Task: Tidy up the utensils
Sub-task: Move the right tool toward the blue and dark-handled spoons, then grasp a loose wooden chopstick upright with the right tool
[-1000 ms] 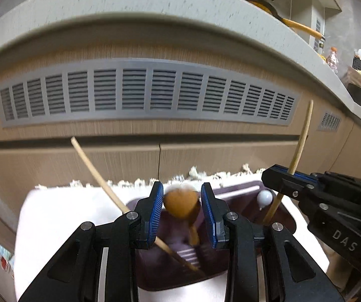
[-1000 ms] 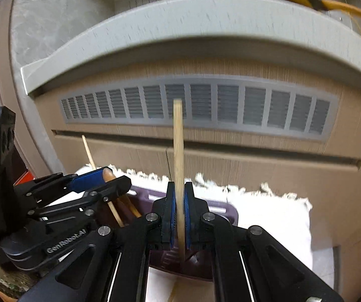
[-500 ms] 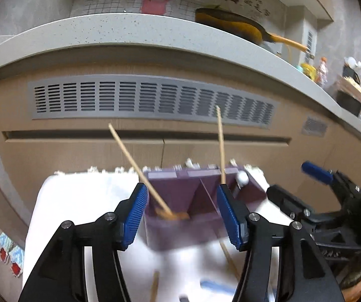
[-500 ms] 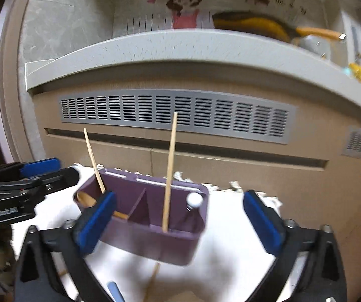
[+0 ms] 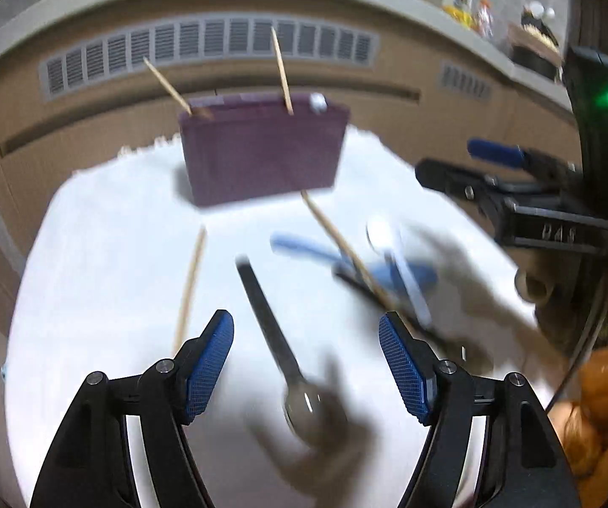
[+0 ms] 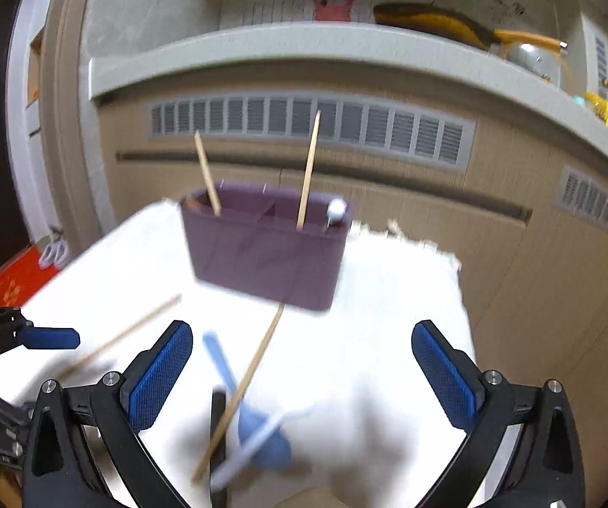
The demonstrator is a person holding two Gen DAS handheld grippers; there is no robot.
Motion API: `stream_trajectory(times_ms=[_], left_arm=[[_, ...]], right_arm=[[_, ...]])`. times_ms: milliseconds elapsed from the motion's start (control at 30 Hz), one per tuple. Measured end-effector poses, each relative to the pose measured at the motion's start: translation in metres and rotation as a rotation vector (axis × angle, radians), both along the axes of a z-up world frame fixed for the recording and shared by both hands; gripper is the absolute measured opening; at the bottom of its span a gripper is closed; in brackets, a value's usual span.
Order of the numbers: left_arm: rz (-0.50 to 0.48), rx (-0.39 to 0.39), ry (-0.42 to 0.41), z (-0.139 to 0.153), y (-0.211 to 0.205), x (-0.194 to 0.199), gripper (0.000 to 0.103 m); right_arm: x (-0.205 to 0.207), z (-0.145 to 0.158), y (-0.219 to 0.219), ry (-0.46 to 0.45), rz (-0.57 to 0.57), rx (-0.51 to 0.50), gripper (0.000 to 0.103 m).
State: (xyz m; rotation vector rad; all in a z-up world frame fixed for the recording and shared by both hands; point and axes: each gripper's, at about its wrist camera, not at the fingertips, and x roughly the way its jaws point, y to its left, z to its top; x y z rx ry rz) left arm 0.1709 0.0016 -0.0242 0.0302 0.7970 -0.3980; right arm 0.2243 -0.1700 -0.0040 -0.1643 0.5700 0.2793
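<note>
step: between picks; loose utensils left near purple caddy (image 5: 261, 152)
left hand-held gripper (image 5: 306, 368): spread, just opening, empty
right hand-held gripper (image 6: 302, 376): spread wide, empty
next: prob. drop onto metal spoon (image 5: 278, 347), pinch handle

Purple caddy (image 6: 261, 258), white cloth (image 6: 388, 296)
</note>
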Motion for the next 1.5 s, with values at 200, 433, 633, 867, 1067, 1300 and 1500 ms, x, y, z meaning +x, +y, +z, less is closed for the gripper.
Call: stream_trajectory(times_ms=[200, 433, 633, 867, 1067, 1300, 1500], left_arm=[[0.074, -0.022, 0.045, -0.008, 0.007, 0.001, 0.072], [0.134, -0.015, 0.037, -0.009, 0.019, 0.008, 0.072], [0.177, -0.028, 0.023, -0.011, 0.037, 0.009, 0.072], [0.234, -0.055, 0.046, -0.020, 0.058, 0.014, 0.072], [0.228, -0.049, 0.051, -0.019, 0.056, 0.012, 0.072], [0.173, -0.065, 0.084, -0.017, 0.042, 0.018, 0.072], [0.128, -0.013, 0.164, -0.020, 0.015, 0.051, 0.045]], right_arm=[[-0.009, -0.029, 0.006, 0.105, 0.078, -0.029, 0.102], [0.033, -0.054, 0.032, 0.249, 0.134, -0.052, 0.059], [0.088, -0.072, 0.045, 0.410, 0.071, -0.004, 0.026], [0.099, -0.083, 0.053, 0.437, 0.017, -0.022, 0.020], [0.087, -0.080, 0.059, 0.422, 0.057, -0.053, 0.006], [0.047, -0.046, 0.037, 0.338, 0.095, 0.021, 0.006], [0.019, -0.027, 0.014, 0.263, 0.084, 0.056, 0.006]])
